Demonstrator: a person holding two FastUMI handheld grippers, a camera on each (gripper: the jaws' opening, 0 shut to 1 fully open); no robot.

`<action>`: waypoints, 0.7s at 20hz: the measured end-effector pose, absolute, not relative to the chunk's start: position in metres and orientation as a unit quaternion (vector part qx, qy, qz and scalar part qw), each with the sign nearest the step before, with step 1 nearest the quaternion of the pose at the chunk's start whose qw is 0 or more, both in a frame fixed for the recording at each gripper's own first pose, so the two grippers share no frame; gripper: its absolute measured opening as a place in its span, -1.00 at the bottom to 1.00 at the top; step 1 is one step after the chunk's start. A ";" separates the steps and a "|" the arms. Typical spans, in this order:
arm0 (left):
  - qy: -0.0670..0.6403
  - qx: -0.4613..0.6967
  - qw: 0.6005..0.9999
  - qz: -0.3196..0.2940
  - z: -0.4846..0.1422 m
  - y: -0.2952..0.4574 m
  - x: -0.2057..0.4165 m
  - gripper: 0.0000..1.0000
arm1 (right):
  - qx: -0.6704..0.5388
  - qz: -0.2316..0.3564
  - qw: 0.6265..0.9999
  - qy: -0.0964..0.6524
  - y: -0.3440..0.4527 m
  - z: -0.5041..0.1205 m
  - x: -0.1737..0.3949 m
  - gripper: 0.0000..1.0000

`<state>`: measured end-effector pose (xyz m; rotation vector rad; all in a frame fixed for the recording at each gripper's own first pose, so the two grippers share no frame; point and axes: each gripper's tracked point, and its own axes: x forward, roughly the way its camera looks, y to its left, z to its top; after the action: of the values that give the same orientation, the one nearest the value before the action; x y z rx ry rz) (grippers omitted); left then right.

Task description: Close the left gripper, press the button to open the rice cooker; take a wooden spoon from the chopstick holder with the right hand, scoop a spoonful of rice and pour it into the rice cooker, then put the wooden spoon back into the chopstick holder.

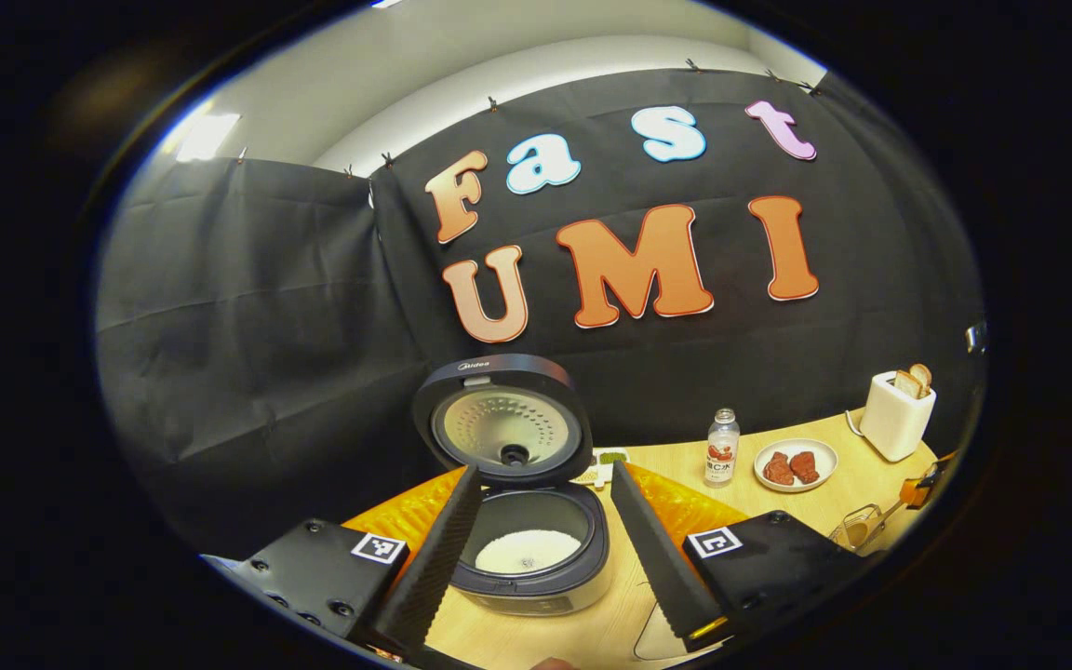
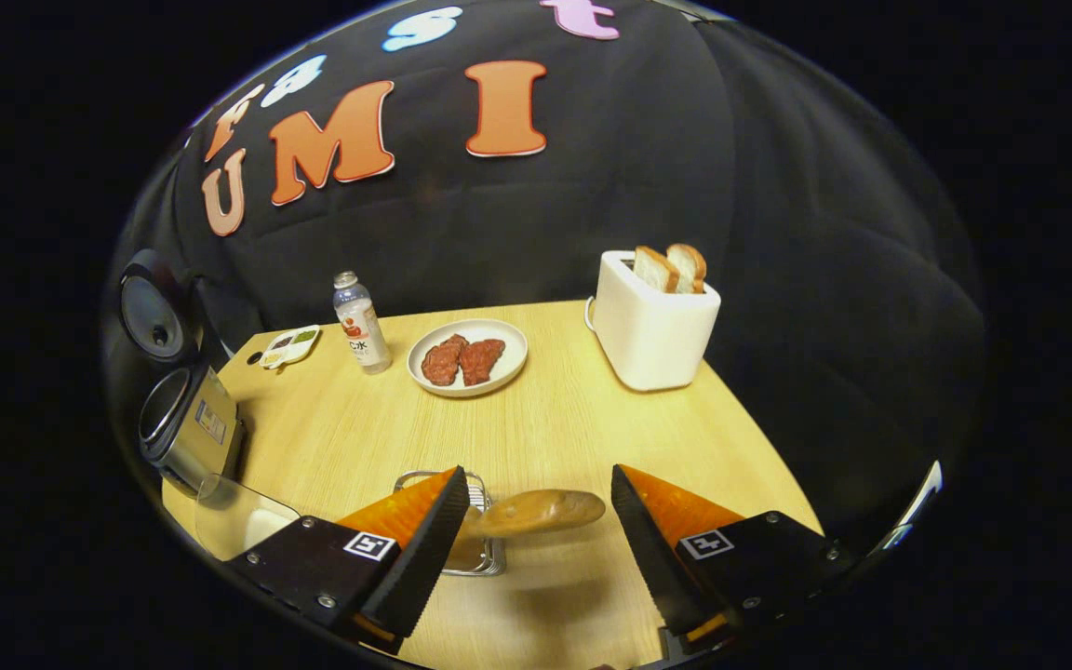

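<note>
Your rice cooker (image 1: 531, 549) already stands open with rice in its pot, and your left gripper (image 1: 541, 540) hangs spread in front of it, holding nothing. Your right gripper (image 2: 536, 540) is spread too, with the wooden spoon (image 2: 536, 512) between its fingers, its bowl sticking out of the wire chopstick holder (image 2: 475, 558) just beside the left finger. I judge the risk is letting go carelessly: the spoon could tip out of that shallow holder.

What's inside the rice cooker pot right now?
The rice cooker stands open, lid up. A patch of white rice lies on the pot's bottom, with dark bare pot around it. The near wall hides the front of the bottom.
</note>
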<state>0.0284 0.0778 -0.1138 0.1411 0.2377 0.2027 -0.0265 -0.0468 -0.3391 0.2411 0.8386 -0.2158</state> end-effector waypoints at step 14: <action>0.113 0.081 0.986 0.089 -0.109 0.094 0.020 1.00 | 0.280 -0.103 0.876 0.380 -0.009 -0.358 -0.001 -0.54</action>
<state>0.0196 0.0937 -0.1095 0.1631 0.2270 0.1782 -0.0005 -0.0090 -0.3576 0.5852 0.7929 -0.2145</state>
